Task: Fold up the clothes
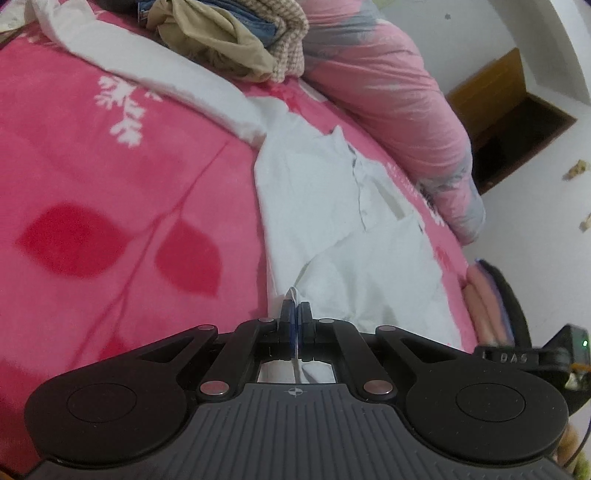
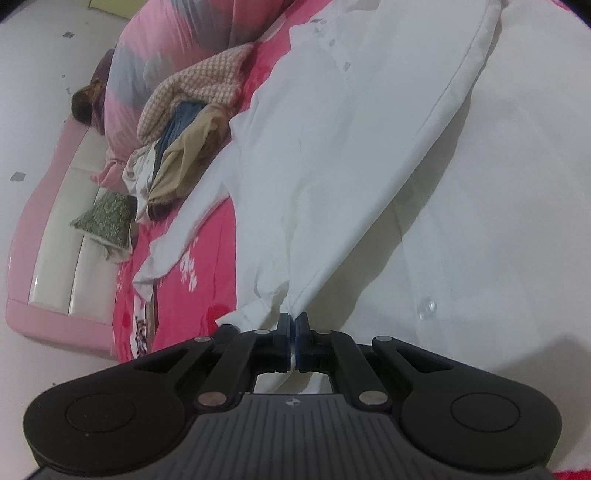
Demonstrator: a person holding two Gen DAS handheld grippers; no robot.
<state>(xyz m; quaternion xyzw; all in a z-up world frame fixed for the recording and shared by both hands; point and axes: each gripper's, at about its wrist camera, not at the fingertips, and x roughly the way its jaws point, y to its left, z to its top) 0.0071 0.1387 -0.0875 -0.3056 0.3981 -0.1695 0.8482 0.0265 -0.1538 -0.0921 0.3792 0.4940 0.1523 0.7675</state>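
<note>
White cotton-like cloth sits pinched in both tools: the left gripper (image 1: 295,314) has its fingers clenched on a thin fold of the white shirt (image 1: 332,206), and the right gripper (image 2: 293,325) is likewise clamped on a gathered point of the same shirt (image 2: 332,147), with fabric showing through the gap behind each pair of fingers.

In the left view the shirt lies on the bed (image 1: 110,184), over a pink blanket printed with red leaves, toward the bed's right edge; its button placket runs away from the fingers, and a sleeve (image 1: 166,74) trails toward the far left corner. In the right view a panel of the shirt is lifted and drawn taut from the fingers, while more of it lies flat beneath, a clear button (image 2: 424,306) just beside the tool.

The fabric looks thin, light and limp: it creases readily, drapes from the held points and will not keep a shape unless laid flat. A judgement: hems, seams and the placket give the firmest hold, since doubled cloth slips less than a single layer; holding two well-separated points along one edge would keep that edge straight.

Whether this is a spreading-out or a fold being carried over, the pictures do not settle.

Farther off, a pile of clothes (image 1: 229,33), tan, blue and checked, rests near the far edge beside a pink quilt (image 1: 388,92).
</note>
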